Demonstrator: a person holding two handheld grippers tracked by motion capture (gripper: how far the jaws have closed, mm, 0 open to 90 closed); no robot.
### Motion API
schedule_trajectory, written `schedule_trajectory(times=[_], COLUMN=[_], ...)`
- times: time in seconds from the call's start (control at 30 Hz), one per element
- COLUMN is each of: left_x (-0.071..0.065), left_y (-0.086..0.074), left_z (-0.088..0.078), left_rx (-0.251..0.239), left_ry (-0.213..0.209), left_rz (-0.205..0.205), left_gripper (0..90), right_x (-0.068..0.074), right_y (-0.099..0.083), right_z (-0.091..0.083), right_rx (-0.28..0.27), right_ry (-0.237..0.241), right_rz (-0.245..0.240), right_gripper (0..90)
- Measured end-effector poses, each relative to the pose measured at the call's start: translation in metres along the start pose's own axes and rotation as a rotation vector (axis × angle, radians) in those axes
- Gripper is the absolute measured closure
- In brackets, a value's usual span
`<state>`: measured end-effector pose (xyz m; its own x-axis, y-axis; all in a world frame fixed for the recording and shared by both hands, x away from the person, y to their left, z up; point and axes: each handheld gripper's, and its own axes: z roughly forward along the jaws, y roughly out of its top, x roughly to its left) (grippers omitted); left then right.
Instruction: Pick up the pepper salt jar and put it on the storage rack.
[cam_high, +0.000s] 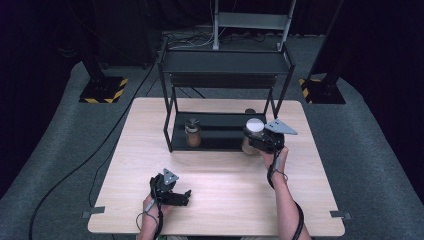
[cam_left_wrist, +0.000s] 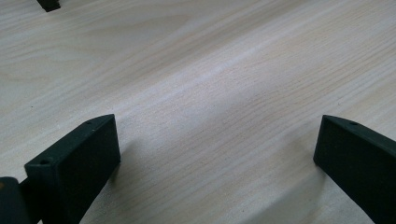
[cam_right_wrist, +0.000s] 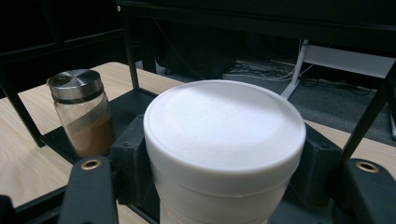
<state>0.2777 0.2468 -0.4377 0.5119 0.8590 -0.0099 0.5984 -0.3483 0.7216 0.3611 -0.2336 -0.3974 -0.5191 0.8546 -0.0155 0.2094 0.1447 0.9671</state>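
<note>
Left claw (cam_high: 186, 196) spread, resting low on table (cam_high: 230, 190), right claw (cam_high: 257, 140) pinching white-lidded jar (cam_high: 254, 126), forearm outstretched.

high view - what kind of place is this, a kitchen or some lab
Most likely a lab or recording studio, not a kitchen. A bare wooden table stands on grey carpet amid black curtains, stand bases carry hazard stripes, and cables trail across the floor. The black rack looks like a prop.

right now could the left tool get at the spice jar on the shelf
Probably yes: the left tool is open and empty, with bare table between it and the spice jar, whose front stands unblocked.
</note>
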Motion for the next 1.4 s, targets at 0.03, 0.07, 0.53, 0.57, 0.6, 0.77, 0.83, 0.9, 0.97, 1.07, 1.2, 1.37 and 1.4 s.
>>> schedule_trajectory(times=[0.03,0.07,0.53,0.57,0.6,0.77,0.83,0.9,0.97,1.07,1.2,1.37,1.4], left_x=[0.0,0.0,0.0,0.0,0.0,0.0,0.0,0.0,0.0,0.0,0.0,0.0,0.0], left_y=[0.0,0.0,0.0,0.0,0.0,0.0,0.0,0.0,0.0,0.0,0.0,0.0,0.0], left_z=[0.0,0.0,0.0,0.0,0.0,0.0,0.0,0.0,0.0,0.0,0.0,0.0,0.0], left_rx=[0.0,0.0,0.0,0.0,0.0,0.0,0.0,0.0,0.0,0.0,0.0,0.0,0.0], left_ry=[0.0,0.0,0.0,0.0,0.0,0.0,0.0,0.0,0.0,0.0,0.0,0.0,0.0], left_rz=[0.0,0.0,0.0,0.0,0.0,0.0,0.0,0.0,0.0,0.0,0.0,0.0,0.0], left_gripper=[0.0,0.0,0.0,0.0,0.0,0.0,0.0,0.0,0.0,0.0,0.0,0.0,0.0], right_x=[0.0,0.0,0.001,0.001,0.001,0.002,0.002,0.002,0.003,0.004,0.005,0.006,0.006], right_y=[0.0,0.0,0.003,0.003,0.003,0.004,0.005,0.005,0.006,0.008,0.009,0.01,0.01], right_z=[0.001,0.002,0.012,0.013,0.014,0.017,0.018,0.019,0.021,0.023,0.025,0.029,0.03], right_rx=[0.002,0.002,0.009,0.009,0.011,0.012,0.012,0.01,0.01,0.01,0.01,0.012,0.011], right_ry=[0.001,0.001,0.014,0.015,0.016,0.02,0.022,0.024,0.025,0.031,0.034,0.04,0.04], right_rz=[0.001,0.001,0.003,0.002,0.001,0.002,0.0,0.001,-0.002,-0.001,-0.003,-0.004,-0.003], right_gripper=[33.0,32.9,33.0,33.0,33.0,33.0,32.9,32.9,33.0,33.0,33.0,33.0,32.9])
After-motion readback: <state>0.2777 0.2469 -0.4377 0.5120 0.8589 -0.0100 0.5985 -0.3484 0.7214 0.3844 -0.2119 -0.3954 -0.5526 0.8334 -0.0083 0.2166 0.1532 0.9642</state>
